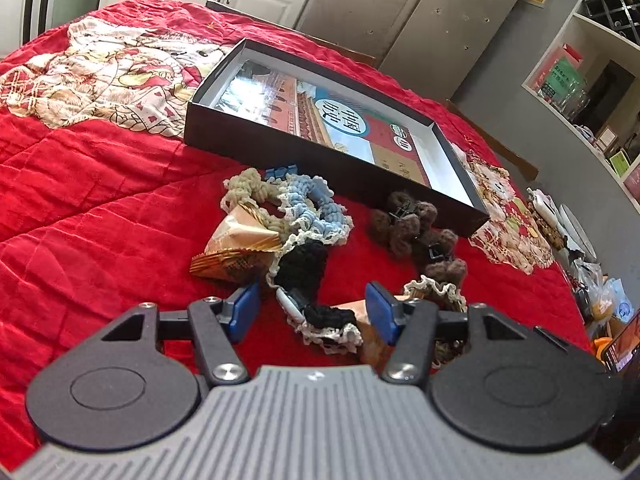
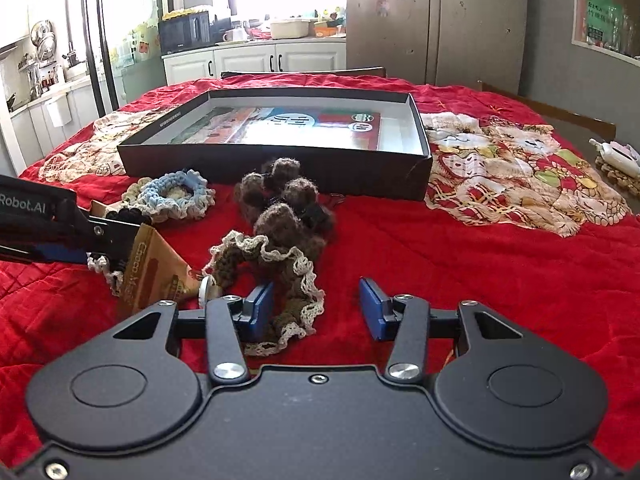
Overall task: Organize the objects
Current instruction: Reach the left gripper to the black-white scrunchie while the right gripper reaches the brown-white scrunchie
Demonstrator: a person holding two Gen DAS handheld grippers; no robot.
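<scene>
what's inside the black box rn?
The shallow black cardboard box holds one flat printed sheet or book with Chinese lettering lying on its white floor. Whatever lies beneath it is covered. No crocheted items are inside.

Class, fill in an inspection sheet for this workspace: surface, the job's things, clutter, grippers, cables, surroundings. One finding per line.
Surface: red quilt with cat-print patches.
Job's things: open black box holding only a printed sheet; blue scrunchie, brown scrunchie, black scrunchie, beige scrunchie, brown pom-pom clips lie loose in front of the box.
Clutter: two snack packets among the scrunchies.
Grippers: left gripper open over the black scrunchie; right gripper open, brown scrunchie by its left finger.
Cables: nothing seen.
Surroundings: kitchen cabinets, fridge, shelving.
</scene>
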